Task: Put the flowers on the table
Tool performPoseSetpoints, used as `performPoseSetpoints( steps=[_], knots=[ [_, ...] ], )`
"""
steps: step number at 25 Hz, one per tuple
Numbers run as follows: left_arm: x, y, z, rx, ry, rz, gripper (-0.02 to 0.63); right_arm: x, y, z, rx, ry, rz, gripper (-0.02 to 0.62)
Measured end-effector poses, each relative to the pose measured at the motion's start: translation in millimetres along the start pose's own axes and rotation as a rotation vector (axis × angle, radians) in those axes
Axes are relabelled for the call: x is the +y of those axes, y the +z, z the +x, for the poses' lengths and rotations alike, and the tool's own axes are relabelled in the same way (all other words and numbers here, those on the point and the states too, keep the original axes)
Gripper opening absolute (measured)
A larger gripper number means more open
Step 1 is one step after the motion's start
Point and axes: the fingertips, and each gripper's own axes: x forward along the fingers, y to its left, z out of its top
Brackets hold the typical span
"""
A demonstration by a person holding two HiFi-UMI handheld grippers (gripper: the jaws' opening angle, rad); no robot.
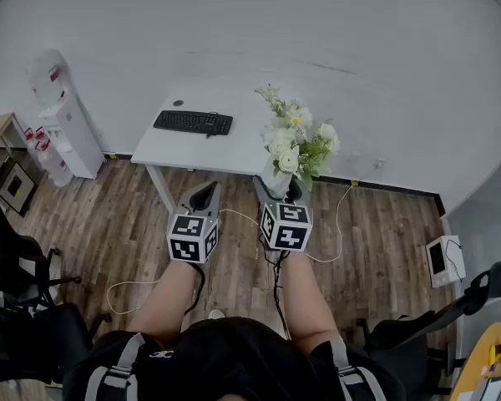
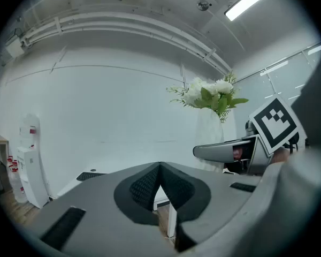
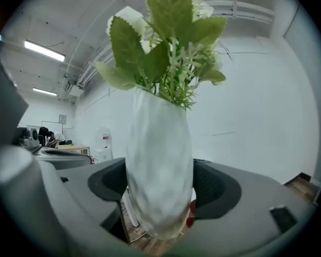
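At the far left a white water dispenser (image 1: 63,115) stands against the wall; its red labels are too small to read. To its right a white table (image 1: 171,147) carries a black keyboard (image 1: 193,123) near its back edge. In front of the table the person holds out both tools above a wooden floor. The left gripper (image 1: 204,194) has its jaws pressed together on nothing. The right gripper (image 1: 285,192) grasps a white vase (image 1: 275,179) low on its body. The vase is upright and holds white flowers (image 1: 294,140) with green leaves. It hangs in the air at the table's right front corner, not yet set down. The bunch looks top-heavy and the vase smooth, so it may slip or tilt in the grip. Its base may also knock the table edge if brought in too low. No brand or words can be read; only black-and-white square markers show on the gripper cubes.
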Motion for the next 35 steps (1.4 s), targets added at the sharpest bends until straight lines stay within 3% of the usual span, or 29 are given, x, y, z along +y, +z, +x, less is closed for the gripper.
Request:
performPoseSetpoints(
  steps=[17,23,35],
  knots=[
    [37.8,-5.3,12.9,-0.034,-0.03,-0.012,0.012,11.6,-5.2,34.0,-0.019,-0.051,-0.001,0.37],
    [82.4,-11.1,16.5,-0.031,-0.036,-0.018,0.012,36.2,-9.8,59.7,-0.021,-0.077,0.011,0.37],
    [124.9,-25.9,85.2,-0.009,-0.027,0.009,0.012,0.2,-11.9,138.6,-0.051,-0.097,0.048,0.37]
  ],
)
